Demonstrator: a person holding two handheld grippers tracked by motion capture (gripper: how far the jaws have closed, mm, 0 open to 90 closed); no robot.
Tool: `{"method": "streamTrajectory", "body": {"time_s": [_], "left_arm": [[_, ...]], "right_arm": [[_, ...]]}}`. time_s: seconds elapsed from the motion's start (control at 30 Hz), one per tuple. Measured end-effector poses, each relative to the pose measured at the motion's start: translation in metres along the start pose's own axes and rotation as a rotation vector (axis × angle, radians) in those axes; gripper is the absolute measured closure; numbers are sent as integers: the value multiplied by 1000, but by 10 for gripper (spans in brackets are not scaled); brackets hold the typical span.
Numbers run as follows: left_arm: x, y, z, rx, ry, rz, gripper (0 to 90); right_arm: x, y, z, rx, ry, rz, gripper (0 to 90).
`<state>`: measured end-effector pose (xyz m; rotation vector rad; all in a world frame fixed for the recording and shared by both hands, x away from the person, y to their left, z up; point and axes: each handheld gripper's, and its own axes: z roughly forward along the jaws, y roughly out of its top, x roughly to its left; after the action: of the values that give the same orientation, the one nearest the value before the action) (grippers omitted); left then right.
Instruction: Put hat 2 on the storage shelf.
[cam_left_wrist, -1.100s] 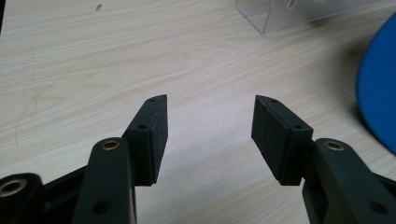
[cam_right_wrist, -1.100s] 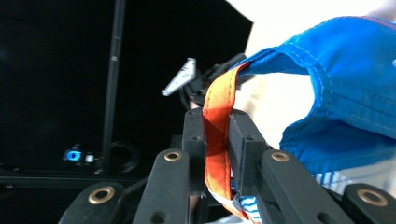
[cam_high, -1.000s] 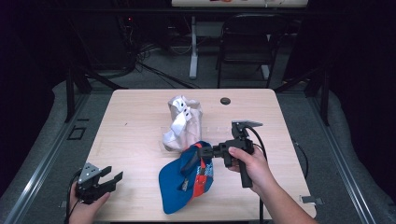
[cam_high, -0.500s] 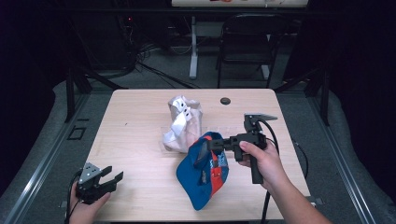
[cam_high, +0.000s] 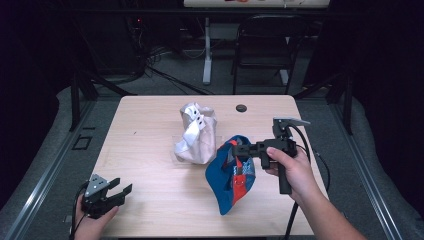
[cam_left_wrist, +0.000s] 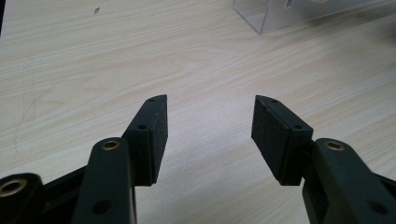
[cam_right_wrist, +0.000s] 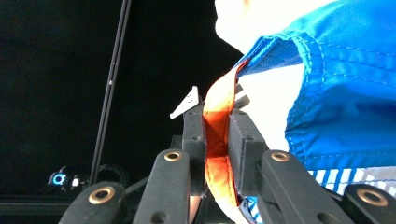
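Note:
A blue cap (cam_high: 227, 177) with a red-orange strap hangs from my right gripper (cam_high: 239, 149) at the table's right half, its lower edge near the tabletop. In the right gripper view the gripper (cam_right_wrist: 216, 126) is shut on the orange strap (cam_right_wrist: 215, 112), and the blue cap cloth (cam_right_wrist: 345, 93) spreads to the right. A beige cap (cam_high: 196, 134) sits on a clear stand in the middle of the table, just left of the blue one. My left gripper (cam_high: 120, 192) rests open at the near left corner; its jaws (cam_left_wrist: 208, 130) stand wide over bare wood.
The light wooden table (cam_high: 145, 120) has a small black disc (cam_high: 241, 108) near its far edge. A corner of the clear stand (cam_left_wrist: 280, 11) is seen ahead of the left gripper. A dark chair (cam_high: 260, 45) and cables stand behind the table.
My right gripper has moved right and upward, pulling the blue cap with it so the cap now hangs more upright beside the beige cap. The left gripper has stayed put.

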<state>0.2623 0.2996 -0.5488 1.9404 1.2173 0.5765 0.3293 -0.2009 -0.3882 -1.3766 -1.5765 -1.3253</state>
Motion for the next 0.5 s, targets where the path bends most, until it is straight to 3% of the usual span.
{"method": "streamTrajectory", "body": {"time_s": [0.23,0.5], "left_arm": [[0,0,1,-5,-2,2,464],[-1,0,2,-7,-1,0,464]], "right_arm": [[5,8,-17,-42,-48,13,784],[8,18,-31,-95,-64,29,784]]}}
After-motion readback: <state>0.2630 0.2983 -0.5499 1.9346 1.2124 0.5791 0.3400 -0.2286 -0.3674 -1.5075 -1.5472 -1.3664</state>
